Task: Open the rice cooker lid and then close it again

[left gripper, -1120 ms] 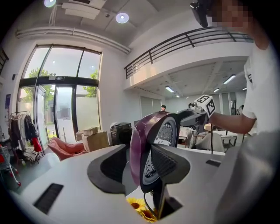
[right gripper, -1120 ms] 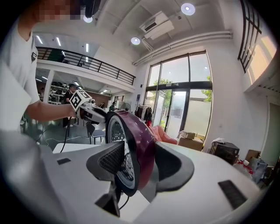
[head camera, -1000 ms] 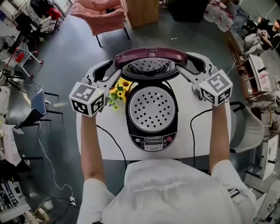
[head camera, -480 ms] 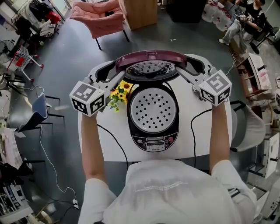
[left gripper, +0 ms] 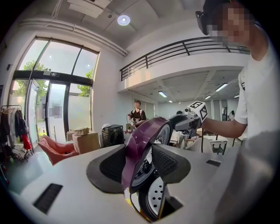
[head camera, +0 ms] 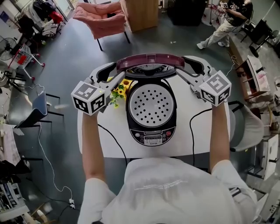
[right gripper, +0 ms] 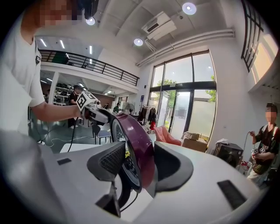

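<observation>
A black rice cooker point(head camera: 151, 131) stands on the round white table point(head camera: 199, 131), and a perforated white plate point(head camera: 151, 105) covers its pot. Its maroon lid point(head camera: 150, 61) stands raised at the back, nearly upright. My left gripper point(head camera: 111, 72) is shut on the lid's left edge. My right gripper point(head camera: 191, 70) is shut on the right edge. In the left gripper view the lid point(left gripper: 142, 140) sits edge-on between the jaws of the left gripper point(left gripper: 140, 162). In the right gripper view the lid point(right gripper: 138, 135) is likewise clamped in the right gripper point(right gripper: 140, 164).
Yellow flowers point(head camera: 119, 91) lie on the table left of the cooker, under the left gripper. Black cables point(head camera: 111, 140) run off the table's near edge. A pink chair point(head camera: 98, 17) and a wooden box point(head camera: 140, 11) stand beyond the table. A person point(head camera: 223, 22) is at the far right.
Both grippers have drawn the lid a little toward me, so it stands steeper and less of its inner face shows. A person has walked into view at top right.
</observation>
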A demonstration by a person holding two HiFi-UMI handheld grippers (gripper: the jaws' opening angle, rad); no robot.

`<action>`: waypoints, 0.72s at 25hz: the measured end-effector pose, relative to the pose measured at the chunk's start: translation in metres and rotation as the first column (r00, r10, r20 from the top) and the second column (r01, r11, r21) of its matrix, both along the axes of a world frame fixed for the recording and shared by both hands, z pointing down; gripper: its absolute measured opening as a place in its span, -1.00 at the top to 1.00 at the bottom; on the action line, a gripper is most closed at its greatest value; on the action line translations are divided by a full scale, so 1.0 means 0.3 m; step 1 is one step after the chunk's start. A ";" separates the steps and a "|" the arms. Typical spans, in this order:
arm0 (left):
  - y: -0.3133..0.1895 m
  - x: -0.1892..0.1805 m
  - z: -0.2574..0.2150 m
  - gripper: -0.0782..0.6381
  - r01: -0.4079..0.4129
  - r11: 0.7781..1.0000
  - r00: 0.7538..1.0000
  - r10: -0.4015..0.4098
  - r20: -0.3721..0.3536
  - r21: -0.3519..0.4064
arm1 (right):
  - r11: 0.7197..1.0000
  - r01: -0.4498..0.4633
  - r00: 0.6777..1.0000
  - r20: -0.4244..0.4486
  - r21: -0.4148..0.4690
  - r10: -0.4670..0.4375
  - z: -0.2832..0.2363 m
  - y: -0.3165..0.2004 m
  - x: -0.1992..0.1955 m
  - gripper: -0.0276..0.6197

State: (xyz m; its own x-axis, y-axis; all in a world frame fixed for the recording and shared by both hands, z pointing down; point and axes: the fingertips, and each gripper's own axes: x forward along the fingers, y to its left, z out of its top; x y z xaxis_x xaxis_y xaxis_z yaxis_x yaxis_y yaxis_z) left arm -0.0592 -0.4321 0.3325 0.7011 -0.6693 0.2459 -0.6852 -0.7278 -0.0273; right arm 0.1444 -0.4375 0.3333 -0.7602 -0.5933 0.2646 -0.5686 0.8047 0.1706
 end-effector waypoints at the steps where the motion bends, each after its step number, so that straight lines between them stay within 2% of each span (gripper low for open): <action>1: 0.012 0.000 0.003 0.22 0.005 1.000 1.000 -0.005 0.002 -0.001 | 1.000 0.003 1.000 -0.003 0.001 -0.003 -0.001 0.014 0.001 0.23; 11: 0.151 0.024 0.051 0.22 0.047 0.999 0.993 -0.049 0.111 0.017 | 0.998 0.055 0.998 -0.027 -0.013 -0.056 0.035 0.162 0.029 0.29; 16: 0.229 0.029 0.078 0.21 0.053 0.998 0.990 -0.056 0.127 0.035 | 0.995 0.095 0.994 -0.050 -0.021 -0.096 0.059 0.241 0.027 0.30; 18: 0.262 0.040 0.095 0.10 0.033 0.999 0.989 -0.037 0.145 0.029 | 0.994 0.104 0.993 -0.054 -0.022 -0.105 0.074 0.264 0.026 0.29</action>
State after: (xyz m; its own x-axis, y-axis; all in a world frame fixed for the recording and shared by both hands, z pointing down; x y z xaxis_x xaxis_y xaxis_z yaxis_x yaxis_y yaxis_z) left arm -0.0472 -0.3536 0.3610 0.6353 -0.7005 0.3251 -0.6977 -0.7011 -0.1473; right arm 0.1522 -0.3582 0.3555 -0.8015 -0.5059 0.3188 -0.4716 0.8626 0.1831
